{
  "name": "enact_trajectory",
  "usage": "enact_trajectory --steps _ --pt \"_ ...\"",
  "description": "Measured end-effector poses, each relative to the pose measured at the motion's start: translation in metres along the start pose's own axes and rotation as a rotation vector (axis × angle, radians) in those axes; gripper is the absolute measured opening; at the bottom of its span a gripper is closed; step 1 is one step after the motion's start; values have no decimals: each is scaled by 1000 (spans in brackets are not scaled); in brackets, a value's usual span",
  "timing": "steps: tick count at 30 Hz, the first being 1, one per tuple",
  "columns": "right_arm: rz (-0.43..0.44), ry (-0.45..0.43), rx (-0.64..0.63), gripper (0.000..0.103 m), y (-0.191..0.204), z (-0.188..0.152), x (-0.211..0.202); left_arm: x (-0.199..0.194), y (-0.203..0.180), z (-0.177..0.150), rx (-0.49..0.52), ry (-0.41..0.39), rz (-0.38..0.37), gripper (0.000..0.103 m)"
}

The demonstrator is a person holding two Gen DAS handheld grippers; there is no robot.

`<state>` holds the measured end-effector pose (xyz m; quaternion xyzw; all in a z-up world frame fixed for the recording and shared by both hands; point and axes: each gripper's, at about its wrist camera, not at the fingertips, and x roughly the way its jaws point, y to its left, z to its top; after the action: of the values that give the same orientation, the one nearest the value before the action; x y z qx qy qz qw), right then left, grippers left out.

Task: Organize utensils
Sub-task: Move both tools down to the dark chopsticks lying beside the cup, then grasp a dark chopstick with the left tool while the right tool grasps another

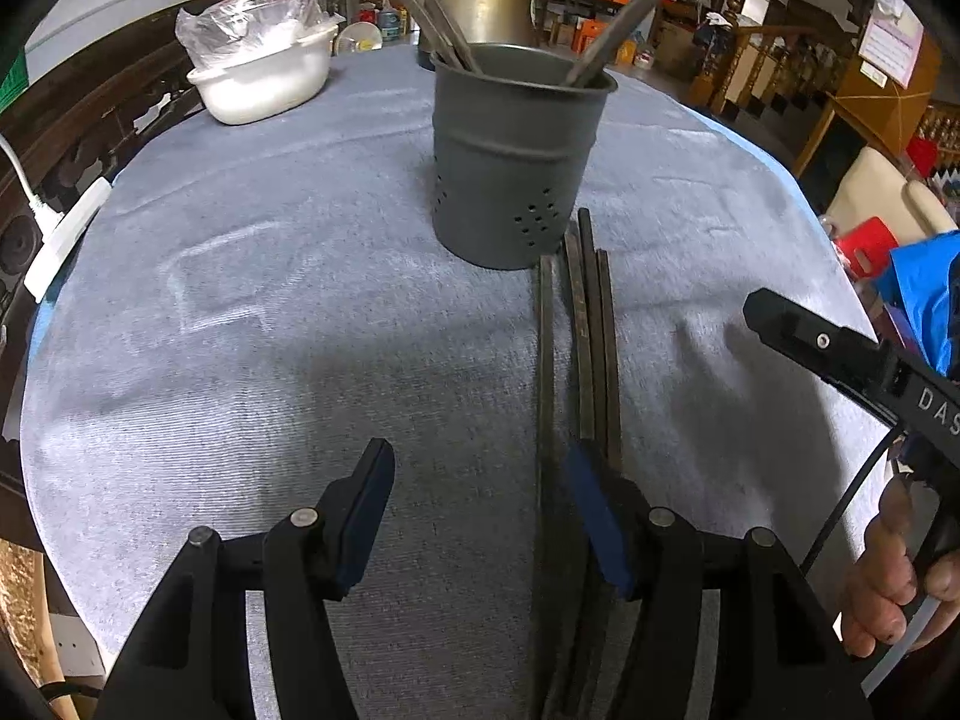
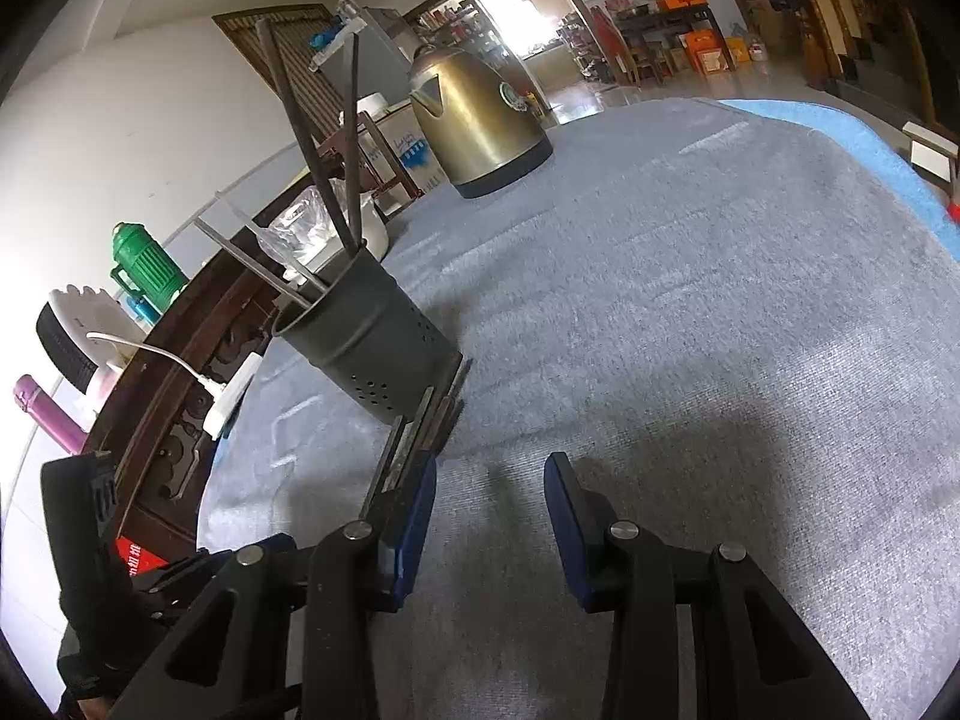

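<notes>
Nearest to me, left gripper [image 1: 480,516]: jaws spread, nothing pinched; one dark chopstick runs between the pads untouched, and the right-hand pad sits over the others of the bundle.

Right gripper [image 2: 489,525]: jaws spread over bare cloth, nothing between the pads. In the left wrist view I see its black body at the right edge, with a hand [image 1: 894,588] wrapped on the handle.

Loose chopsticks [image 1: 585,336]: four dark sticks lying side by side on the blue-grey cloth [image 1: 270,360], far ends just beside the holder's base.

Utensil holder [image 1: 516,162]: dark metal cup, upright, small holes near the bottom, several chopsticks [image 2: 312,138] leaning out of it.

Beyond it, a brass-coloured kettle [image 2: 480,120], well apart from the holder.

Far left: white bowl [image 1: 264,78] with a clear plastic bag on top. White power strip [image 1: 66,234] at the table's left edge.
</notes>
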<state>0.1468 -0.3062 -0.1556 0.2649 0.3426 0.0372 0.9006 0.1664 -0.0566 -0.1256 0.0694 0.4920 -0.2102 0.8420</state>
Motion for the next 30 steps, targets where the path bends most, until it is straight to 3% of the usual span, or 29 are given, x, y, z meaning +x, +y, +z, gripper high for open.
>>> enact_trajectory --steps 5,9,18,22,30 --pt "-14 12 -23 41 8 -1 2 8 2 -1 14 18 5 60" --pt "-29 24 -59 40 16 -2 4 8 4 -1 35 -5 25 45" --pt "-75 102 -165 36 44 4 29 3 23 -12 19 1 -47 18" --pt "-96 127 -214 30 58 4 45 1 39 -11 -65 27 -98 15" --pt "-185 144 -303 20 71 -1 69 0 54 -14 -140 25 -109 15"
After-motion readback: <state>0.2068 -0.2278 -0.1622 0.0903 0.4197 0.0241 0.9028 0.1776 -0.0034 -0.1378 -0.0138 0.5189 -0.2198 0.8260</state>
